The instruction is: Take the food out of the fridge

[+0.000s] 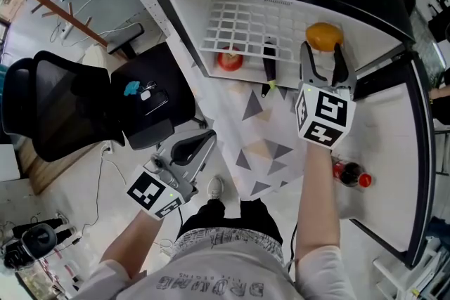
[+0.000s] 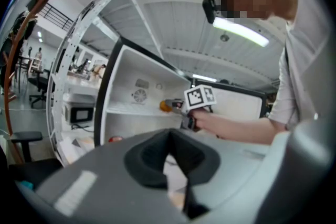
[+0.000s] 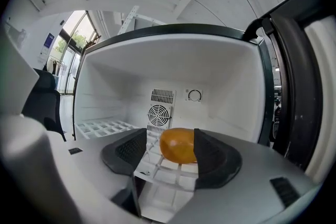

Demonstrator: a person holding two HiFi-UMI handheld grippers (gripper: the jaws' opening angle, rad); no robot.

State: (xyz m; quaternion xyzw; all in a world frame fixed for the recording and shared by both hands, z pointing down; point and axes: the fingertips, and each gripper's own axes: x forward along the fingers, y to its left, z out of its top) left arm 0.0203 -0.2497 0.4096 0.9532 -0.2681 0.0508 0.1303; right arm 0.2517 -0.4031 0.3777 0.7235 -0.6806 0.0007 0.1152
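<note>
An orange (image 1: 324,36) lies at the right of the white wire shelf (image 1: 239,24) in the open fridge. My right gripper (image 1: 323,51) reaches in level, its jaws open on either side of the orange (image 3: 178,145); the orange sits close against the right pad (image 3: 210,152) and clear of the left one. A red apple (image 1: 230,60) lies under the shelf's left part, and a dark long item (image 1: 269,67) lies beside it. My left gripper (image 1: 204,140) hangs low outside the fridge, jaws together and empty. In the left gripper view (image 2: 169,136) the apple (image 2: 114,139) shows low in the fridge.
The fridge door (image 1: 394,151) stands open at the right, with a red-capped cola bottle (image 1: 349,174) in its rack. A black office chair (image 1: 70,109) stands left of the fridge, a small teal thing on its seat. Cables trail on the floor by the chair.
</note>
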